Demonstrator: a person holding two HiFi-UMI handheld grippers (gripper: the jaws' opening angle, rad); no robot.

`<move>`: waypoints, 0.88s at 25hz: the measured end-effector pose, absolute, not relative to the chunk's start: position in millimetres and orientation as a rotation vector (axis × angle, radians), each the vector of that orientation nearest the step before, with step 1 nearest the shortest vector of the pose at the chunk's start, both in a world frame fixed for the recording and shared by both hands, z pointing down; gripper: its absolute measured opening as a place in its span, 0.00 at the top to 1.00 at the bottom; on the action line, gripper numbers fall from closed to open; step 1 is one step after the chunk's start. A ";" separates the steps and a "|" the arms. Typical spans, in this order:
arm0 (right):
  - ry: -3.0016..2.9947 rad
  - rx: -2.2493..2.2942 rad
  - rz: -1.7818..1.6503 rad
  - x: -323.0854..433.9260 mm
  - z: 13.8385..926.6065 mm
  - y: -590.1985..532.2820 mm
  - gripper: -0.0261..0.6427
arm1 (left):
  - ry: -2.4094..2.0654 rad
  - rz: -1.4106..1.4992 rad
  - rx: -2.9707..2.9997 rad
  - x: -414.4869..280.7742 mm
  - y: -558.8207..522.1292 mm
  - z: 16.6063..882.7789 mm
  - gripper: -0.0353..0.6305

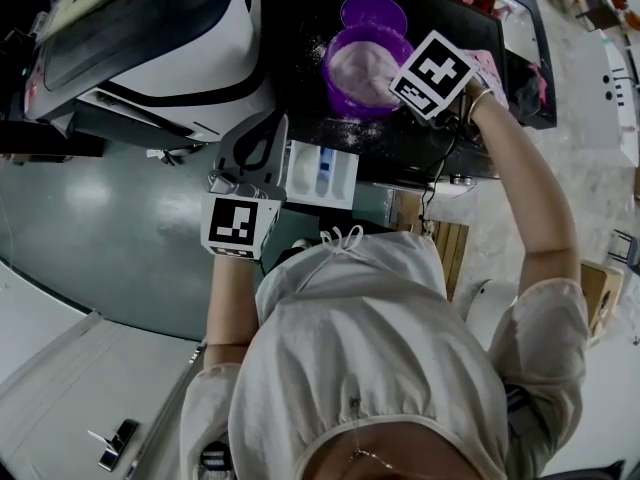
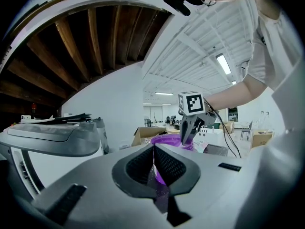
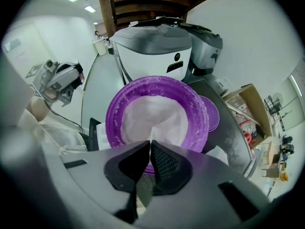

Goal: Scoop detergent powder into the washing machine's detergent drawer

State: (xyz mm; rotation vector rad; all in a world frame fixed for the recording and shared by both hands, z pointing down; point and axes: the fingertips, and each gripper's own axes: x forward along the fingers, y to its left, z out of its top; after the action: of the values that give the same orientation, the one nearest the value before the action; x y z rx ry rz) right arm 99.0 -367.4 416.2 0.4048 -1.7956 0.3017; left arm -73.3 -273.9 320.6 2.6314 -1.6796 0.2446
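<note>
**Right hand-held gripper (image 3: 151,143) at the powder tub, drawer not yet filled**

Right hand-held gripper's 2 jaws are pressed together at the tips, which hang directly above the white detergent powder (image 3: 152,113) heaped in the round purple plastic tub (image 3: 113,109). No scoop can be made out beyond the tips, so I cannot tell whether anything is pinched there. The left hand-held gripper (image 2: 153,149) has its jaws together too. A thin purple-tinted sliver shows in their seam, and it may be a held piece or only the tub seen through the gap.

The tub stands on the black table (image 1: 300,28), its flat purple lid (image 1: 373,13) just beside it. The white-and-grey washing machine (image 1: 170,58) is off to the left. The open white plastic detergent drawer (image 1: 300,173) with a blue insert lies at the table's near edge, just beside the left hand-held gripper and apart from the tub.

This looks like the gathering step, with no powder seen in transit. Next, a load must rise level out of the tub, cross the table edge and tip into 1 drawer compartment. Loose grains dust the table round the tub, so spilling is a risk.
</note>
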 end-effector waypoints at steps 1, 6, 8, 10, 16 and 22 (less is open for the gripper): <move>-1.810 0.405 0.335 98.9 415.1 -365.8 0.94 | -1.681 0.244 2.631 -73.3 -272.5 319.8 0.91; -1.890 0.418 0.529 98.5 409.2 -357.8 0.94 | -1.686 0.251 2.633 -72.4 -264.0 318.0 0.91; -1.928 0.427 0.619 96.9 406.3 -354.7 0.94 | -1.688 0.252 2.634 -72.4 -260.7 317.6 0.91; -1.969 0.444 0.702 95.1 402.3 -352.6 0.94 | -1.688 0.252 2.637 -72.4 -257.8 316.5 0.91; -2.096 0.531 0.894 91.5 386.5 -352.2 0.94 | -1.689 0.254 2.650 -73.5 -251.5 312.6 0.91; -2.199 0.649 0.981 95.8 368.8 -355.8 0.94 | -1.657 0.254 2.668 -69.8 -246.7 309.6 0.91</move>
State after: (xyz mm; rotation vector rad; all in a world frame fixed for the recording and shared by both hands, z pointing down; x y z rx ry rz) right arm 95.8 -355.8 368.8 0.6486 -2.1995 0.9813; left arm -69.8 -246.7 309.6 2.6683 -1.6566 0.2543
